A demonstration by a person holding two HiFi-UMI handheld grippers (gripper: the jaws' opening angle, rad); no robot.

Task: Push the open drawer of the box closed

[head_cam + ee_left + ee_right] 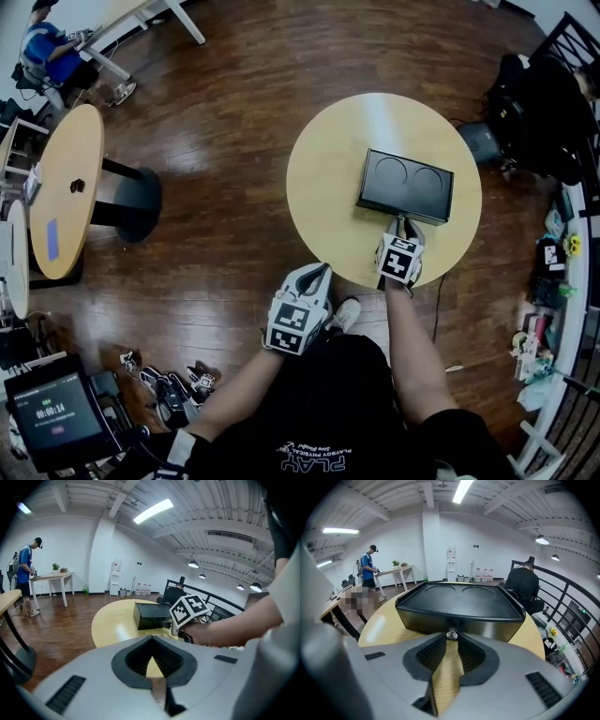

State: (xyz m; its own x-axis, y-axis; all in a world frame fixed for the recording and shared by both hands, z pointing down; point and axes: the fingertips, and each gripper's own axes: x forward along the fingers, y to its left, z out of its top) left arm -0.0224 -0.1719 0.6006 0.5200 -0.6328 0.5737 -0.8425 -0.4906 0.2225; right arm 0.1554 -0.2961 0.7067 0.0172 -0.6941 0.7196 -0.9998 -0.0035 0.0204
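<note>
a black box (405, 184) sits on the round wooden table (323, 178), about the middle and a little toward the table's right edge. its long axis runs across from left to right, slightly slanted, so the right end lies a touch nearer the near edge than the left end. the lid faces up and carries two shallow round recesses side by side. the long front face, which bears the drawer (487, 626), points toward the table's near edge and the person. i cannot tell how far the drawer stands out of the box, as its front looks close to level with the body. a small shiny knob (451, 633) sits at the middle of that front. the right gripper (402, 223) reaches over the near edge and points straight at the front face. its jaws are drawn in narrow with their tips on either side of the knob, pinching it, and a strip of table shows in the slot behind the tips. the left gripper (322, 272) hangs off the table, just outside the near edge and to the left of the right one, well apart from the box. its jaws are clenched tip to tip with nothing between them.
</note>
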